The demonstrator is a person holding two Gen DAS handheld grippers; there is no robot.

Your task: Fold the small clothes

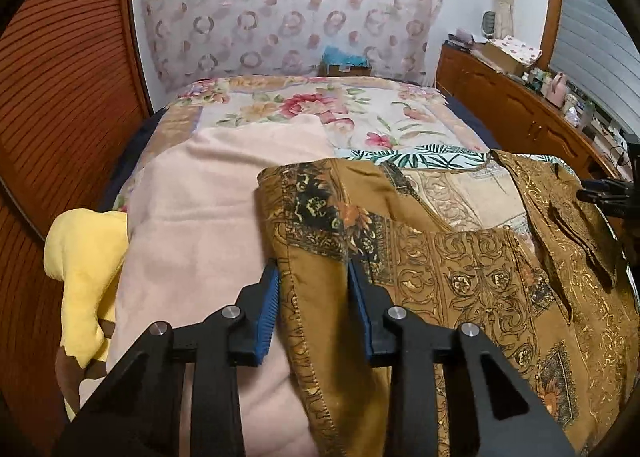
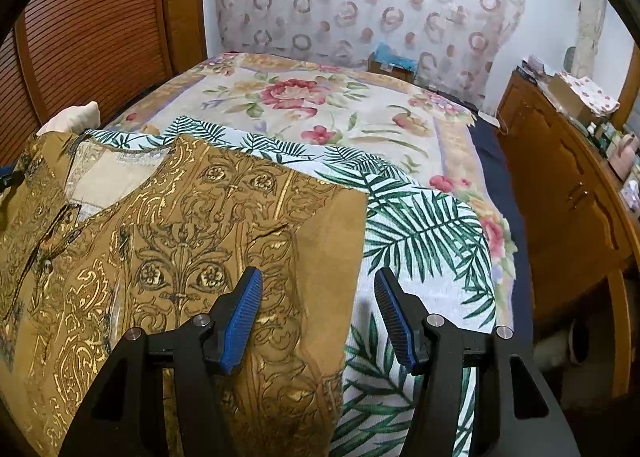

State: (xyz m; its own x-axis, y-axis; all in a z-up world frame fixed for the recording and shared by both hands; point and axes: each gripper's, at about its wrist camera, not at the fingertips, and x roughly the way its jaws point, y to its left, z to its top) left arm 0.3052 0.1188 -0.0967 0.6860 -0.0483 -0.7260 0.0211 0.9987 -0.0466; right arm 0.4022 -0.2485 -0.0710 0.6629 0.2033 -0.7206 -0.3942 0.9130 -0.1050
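Brown patterned garment (image 1: pixel 460 277) lies on the bed, beside the pink blanket (image 1: pixel 208 217). The left gripper (image 1: pixel 313 299) straddles its left hem, jaws narrowed but not visibly pinching.

Only the right wrist view shows the right gripper (image 2: pixel 319 315) half open, holding nothing, over the garment's right edge and palm-leaf cloth (image 2: pixel 420 225). Both must pinch next.

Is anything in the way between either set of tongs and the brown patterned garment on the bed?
Nothing visible. The left tongs already straddle the brown patterned garment along its left edge. The right tongs stand open over its right edge, one pad above the garment, the other above the palm-leaf cloth beneath.
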